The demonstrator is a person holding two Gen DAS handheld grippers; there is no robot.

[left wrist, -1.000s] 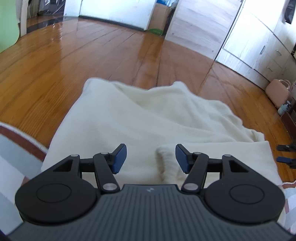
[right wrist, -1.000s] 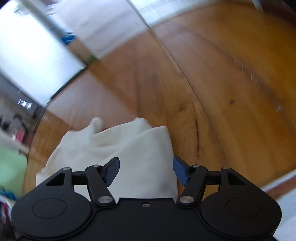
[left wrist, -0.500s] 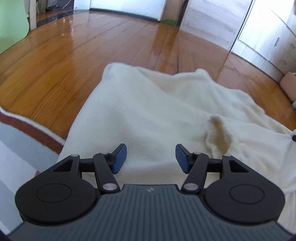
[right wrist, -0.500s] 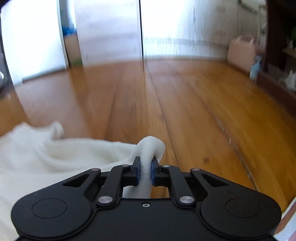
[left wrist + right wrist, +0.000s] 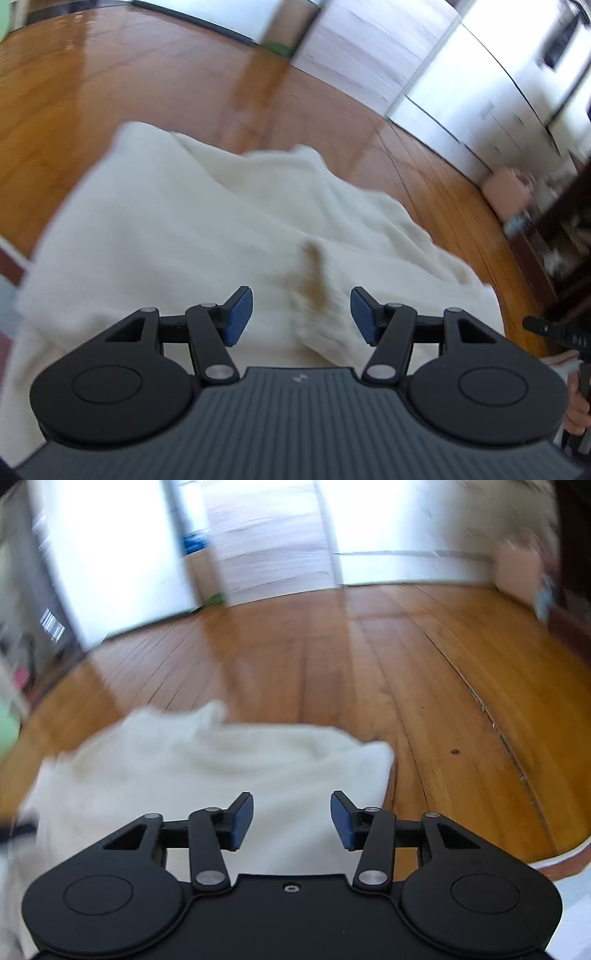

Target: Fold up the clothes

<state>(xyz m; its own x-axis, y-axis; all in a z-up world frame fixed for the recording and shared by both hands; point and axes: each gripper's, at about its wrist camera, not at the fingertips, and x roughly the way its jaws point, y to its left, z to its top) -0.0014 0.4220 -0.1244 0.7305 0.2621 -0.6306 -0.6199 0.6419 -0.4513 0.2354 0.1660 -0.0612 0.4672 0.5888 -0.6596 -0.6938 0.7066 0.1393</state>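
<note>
Cream garment (image 5: 207,236) spread on the wood floor (image 5: 92,92), partly folded, far edge bunched; near-left corner lapping onto a striped rug (image 5: 9,266); sleeve cuff (image 5: 314,280) lying on top of the body, between and just beyond the left pads.

Risks, as judged: right flap just laid over could slump back off the body, soft knit holding no crease; right edge (image 5: 384,771) sitting uneven near the bare boards, so a crooked next fold likely if not squared first; cuff loose on top, apt to slide or bunch if the left hand-held gripper grabs only the top layer; grabbing too deep would drag the layers under it and undo the fold; blur in both views hints at quick movement, which could tug cloth along.

Left hand-held gripper (image 5: 301,317): jaws apart, roughly half open, nothing between the pads, hanging over the cuff, contact with cloth not evident.

Right hand-held gripper (image 5: 291,819): jaws opening, pads (image 5: 242,821) clear of the cloth, nothing held, garment lying below and beyond; its black tip and a bit of the holding hand (image 5: 576,406) visible at the right edge of the left view.
</note>
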